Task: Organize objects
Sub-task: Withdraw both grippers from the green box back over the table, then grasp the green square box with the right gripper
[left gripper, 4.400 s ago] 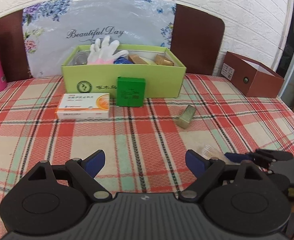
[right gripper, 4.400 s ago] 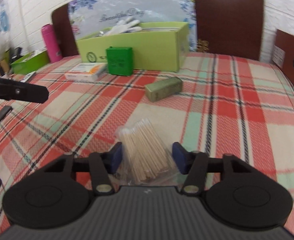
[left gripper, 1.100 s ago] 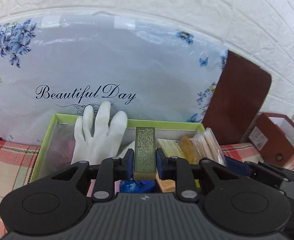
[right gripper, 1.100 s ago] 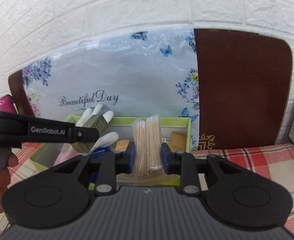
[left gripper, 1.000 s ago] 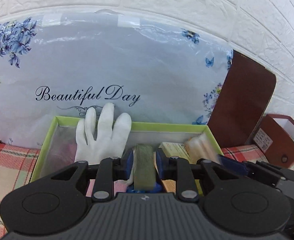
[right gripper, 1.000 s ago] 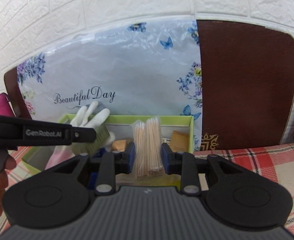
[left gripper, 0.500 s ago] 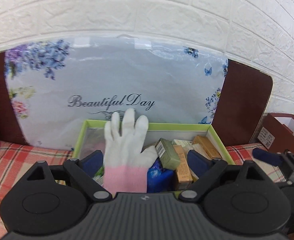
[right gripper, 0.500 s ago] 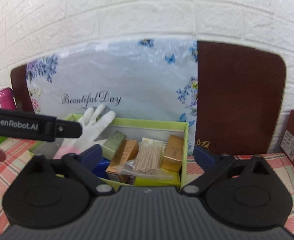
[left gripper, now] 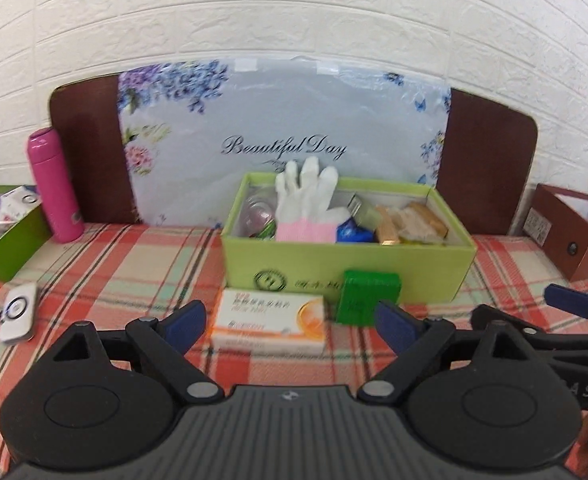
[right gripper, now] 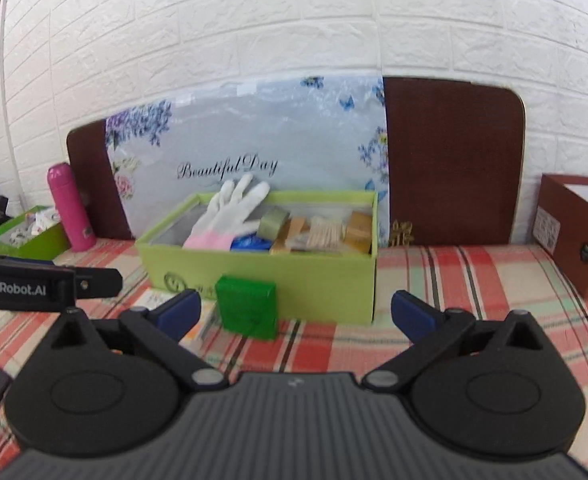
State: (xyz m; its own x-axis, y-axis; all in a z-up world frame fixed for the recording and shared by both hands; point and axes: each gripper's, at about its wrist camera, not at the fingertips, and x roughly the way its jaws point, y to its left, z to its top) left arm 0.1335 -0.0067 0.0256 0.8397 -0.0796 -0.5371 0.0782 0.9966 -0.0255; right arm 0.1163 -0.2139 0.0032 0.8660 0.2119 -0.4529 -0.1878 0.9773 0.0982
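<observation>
Both of my claws are standing wide open and gripping nothing: my left gripper is hovering over the plaid cloth with its blue pads spread to either side of a flat white-and-orange carton, and my right gripper is gaping the same way in front of the green cardboard box.

That box is sitting on the cloth just before a glossy floral panel, its long axis running across my left view, its top open. Inside it, a white knitted glove with a pink cuff is standing with its fingers pointing up toward the panel. Next to the glove an olive-green bar, blocky and matte, is leaning tilted, one end raised toward the back wall. A clear crinkly bag of toothpicks is lying further right in the box, the pale wooden sticks pointing roughly from front to back. Gold-brown little cartons are resting beside it at the right end, and something shiny and blue is showing near the pink cuff.

Outside, a small bright green carton is standing upright, touching the front wall of the box. The flat carton is lying just left of it, long side parallel to the box front.

A smooth pink bottle is standing upright near the far left, beside another green box. A brown cardboard box is sitting well apart on the right.
</observation>
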